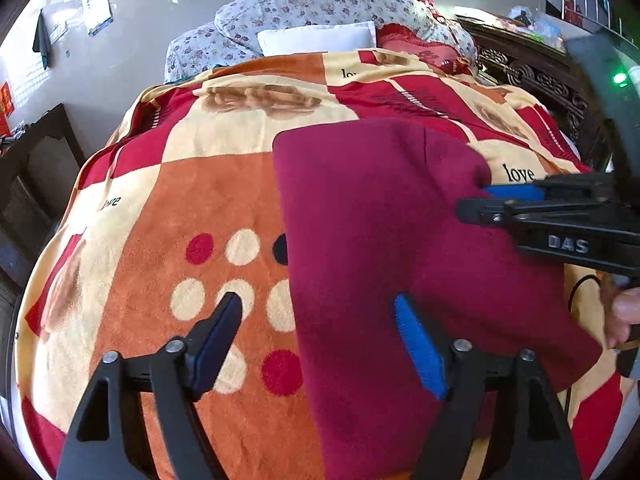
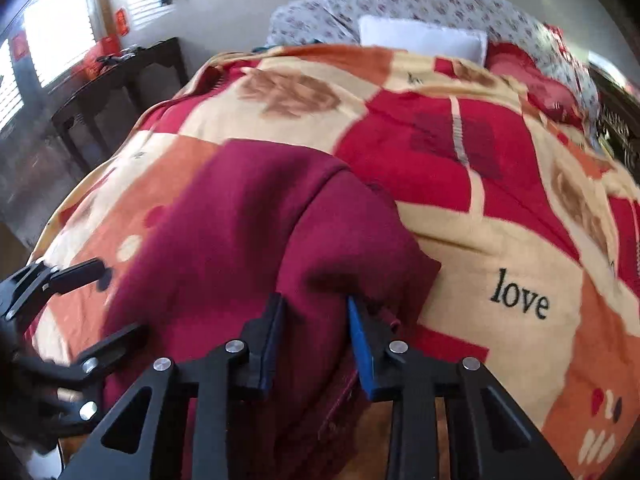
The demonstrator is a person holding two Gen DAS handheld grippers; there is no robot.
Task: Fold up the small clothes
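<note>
While both claws point down at the bed, the scene from near to far reads so:

Left claw: the left gripper stands spread wide, its pads apart. One finger hovers over bare blanket, the other over the near left edge of the garment. Nothing is pinched.

Right claw: the right gripper has its pads partly drawn in, with a gap between them. Dark red cloth lies under that gap; whether the pads press on it, I cannot tell. The picture is blurred.

Garment: a dark red garment lies spread on the near part of the bed, already doubled over in places, with a straight far edge and a raised fold line.

How it will handle: it looks soft, light and limp, a thick knit that sags and creases. Judged so, it wants a pinch at an edge or corner, one claw at each end, lifted evenly.

Bed cover: a blanket in orange, cream and red, printed with dots and the word love.

Far end: a white pillow against flowered bedding.
</note>
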